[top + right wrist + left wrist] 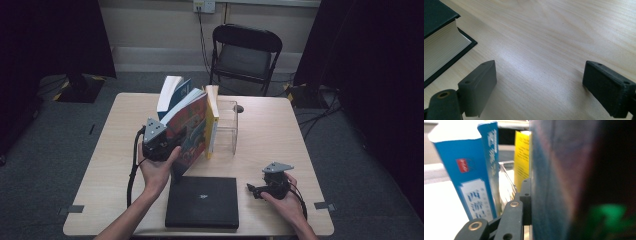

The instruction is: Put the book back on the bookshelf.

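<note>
Two claws: left claw (172,142) clamped on colourful book (192,127), right claw (539,87) wide, empty; 西游记-labelled blue book (471,177) beside.

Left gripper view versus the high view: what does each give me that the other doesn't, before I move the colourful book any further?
Left gripper view alone: the white characters on the blue book's spine, and a black jaw flat against the colourful book's cover.

High view alone: the right gripper low over the table, the flat black book, the folding chair.

Both: the blue book, the yellow book, the clear holder, and the left gripper shut on the colourful book.
</note>
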### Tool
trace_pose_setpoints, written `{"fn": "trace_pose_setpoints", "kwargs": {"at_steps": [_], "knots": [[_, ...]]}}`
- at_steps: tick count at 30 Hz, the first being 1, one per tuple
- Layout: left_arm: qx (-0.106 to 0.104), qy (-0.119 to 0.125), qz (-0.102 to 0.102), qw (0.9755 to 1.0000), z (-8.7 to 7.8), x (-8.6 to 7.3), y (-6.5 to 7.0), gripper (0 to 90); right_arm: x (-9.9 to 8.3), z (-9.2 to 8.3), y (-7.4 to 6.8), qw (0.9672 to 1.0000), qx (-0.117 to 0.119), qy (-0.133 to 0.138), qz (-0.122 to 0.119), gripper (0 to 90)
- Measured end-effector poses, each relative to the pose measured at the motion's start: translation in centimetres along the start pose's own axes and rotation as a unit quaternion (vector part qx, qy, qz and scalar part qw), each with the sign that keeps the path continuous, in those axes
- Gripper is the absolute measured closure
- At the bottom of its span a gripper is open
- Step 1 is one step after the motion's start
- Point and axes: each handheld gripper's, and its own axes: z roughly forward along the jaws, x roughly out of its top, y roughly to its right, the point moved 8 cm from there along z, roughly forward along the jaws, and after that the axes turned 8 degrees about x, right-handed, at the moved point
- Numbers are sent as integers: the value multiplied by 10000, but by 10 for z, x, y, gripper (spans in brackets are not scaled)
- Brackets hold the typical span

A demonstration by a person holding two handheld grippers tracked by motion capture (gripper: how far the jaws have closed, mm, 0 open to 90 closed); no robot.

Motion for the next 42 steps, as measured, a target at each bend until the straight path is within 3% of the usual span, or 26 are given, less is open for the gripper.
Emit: {"fn": "trace_pose_setpoints", "kwargs": {"at_steps": [5,9,13,23,30,36,39,42], "knots": [[195,-14,27,9998,17,3,4,746,0,0,0,10000,8,5,-17,118],[324,-25,264,9991,30,7,7,746,1,1,0,10000,14,12,-11,118],[461,-19,153,9988,44,15,3,745,0,1,0,10000,15,16,-15,118],[712,-12,260,9971,70,18,5,745,0,1,0,10000,1,23,-9,117],[766,-28,232,9968,80,8,5,744,1,1,-1,10000,6,44,-5,118],[758,136,431,9961,85,0,11,743,1,1,-1,10000,9,47,-8,118],[744,180,277,9967,86,-4,10,739,1,1,-1,10000,3,50,-12,118],[692,154,316,9970,84,-5,10,738,1,1,-1,10000,14,64,-18,118]]}}
